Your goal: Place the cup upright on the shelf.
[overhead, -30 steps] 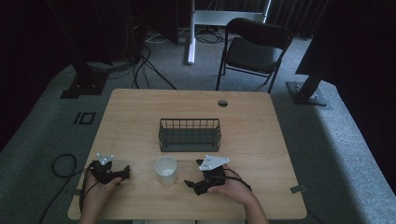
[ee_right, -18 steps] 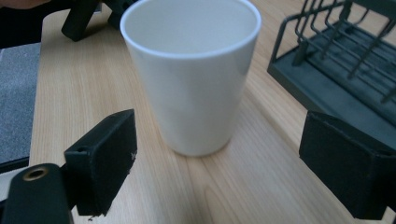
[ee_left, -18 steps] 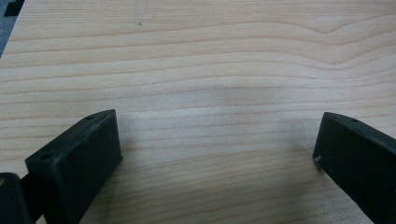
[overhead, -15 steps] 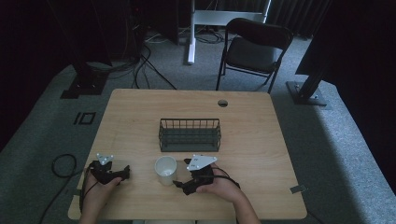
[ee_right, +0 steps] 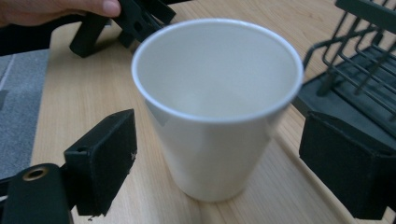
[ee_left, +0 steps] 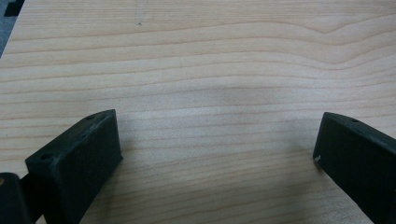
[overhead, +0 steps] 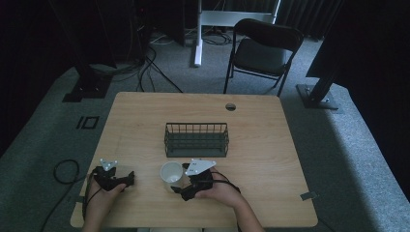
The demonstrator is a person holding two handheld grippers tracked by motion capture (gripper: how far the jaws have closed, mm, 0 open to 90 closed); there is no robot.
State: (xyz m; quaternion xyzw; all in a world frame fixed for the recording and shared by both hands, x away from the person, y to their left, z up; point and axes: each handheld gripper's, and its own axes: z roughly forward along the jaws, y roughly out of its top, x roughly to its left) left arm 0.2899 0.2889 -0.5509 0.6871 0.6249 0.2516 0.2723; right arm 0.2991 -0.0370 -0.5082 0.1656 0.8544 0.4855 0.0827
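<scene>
My right tool (overhead: 180,189) sits low over the near part of the worktop (overhead: 270,159), its jaws spread apart and pointing toward the white cup (overhead: 170,173), which stands upright on the wood just in front of the wire basket (overhead: 196,139) and a little to its left. From the right gripper view the cup (ee_right: 215,107) stands between my two black jaws, one on either side of its wall, with a gap showing on each side, so the jaws are around it but not touching it. The cup is open at the top and I see nothing in it; its base rests flat on the worktop (ee_right: 84,93). The dark wire basket (ee_right: 355,70) shows at the right edge of that view, near the cup but apart from it. My left tool (overhead: 128,180) lies near the front left corner of the worktop, held in my left hand (overhead: 104,193), well apart from the cup. In the left gripper view its jaws stand wide apart with bare wood grain (ee_left: 210,93) between them. In the right gripper view my left tool (ee_right: 128,18) shows beyond the cup, with a fingertip (ee_right: 105,6) on top of it. A folding chair (overhead: 263,48) stands on the floor beyond the far edge.
</scene>
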